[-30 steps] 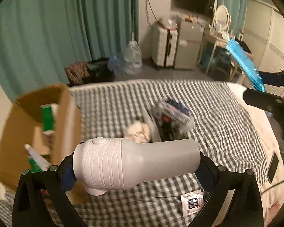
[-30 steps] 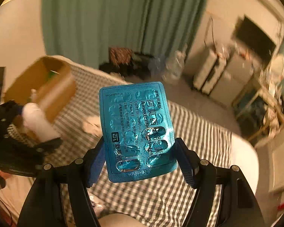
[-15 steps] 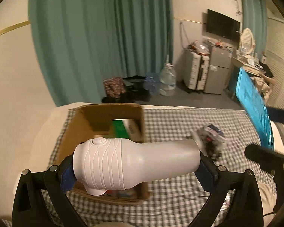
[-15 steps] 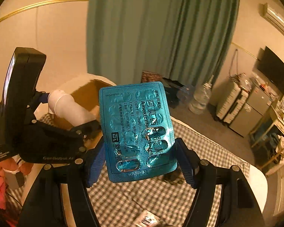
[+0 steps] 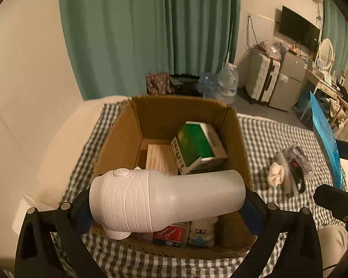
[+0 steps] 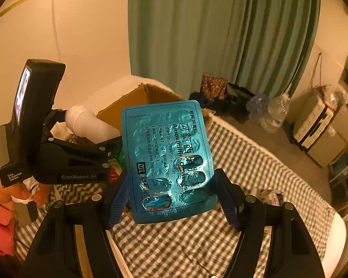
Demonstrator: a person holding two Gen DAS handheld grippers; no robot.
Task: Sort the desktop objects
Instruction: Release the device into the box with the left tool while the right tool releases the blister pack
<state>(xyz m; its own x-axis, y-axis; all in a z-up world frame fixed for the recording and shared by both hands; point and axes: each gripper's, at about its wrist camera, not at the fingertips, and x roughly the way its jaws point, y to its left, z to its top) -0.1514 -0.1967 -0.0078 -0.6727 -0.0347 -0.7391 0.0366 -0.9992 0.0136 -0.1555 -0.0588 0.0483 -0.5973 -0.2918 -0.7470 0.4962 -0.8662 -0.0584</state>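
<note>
My left gripper is shut on a white plastic bottle, held sideways just above the near edge of an open cardboard box. The box holds a green and white carton, a tan packet, a red pack and a small white plush. My right gripper is shut on a blue blister pack of pills, held upright to the right of the box. The pack shows edge-on in the left wrist view. The left gripper and bottle show in the right wrist view.
The box stands on a checked bedspread. A clear bag of items and a crumpled white tissue lie on it to the right of the box. Green curtains, suitcases and water jugs stand beyond.
My left gripper has swung left with the bottle, from over the bed's middle to above the box. My right gripper has followed with the blister pack toward the box.
</note>
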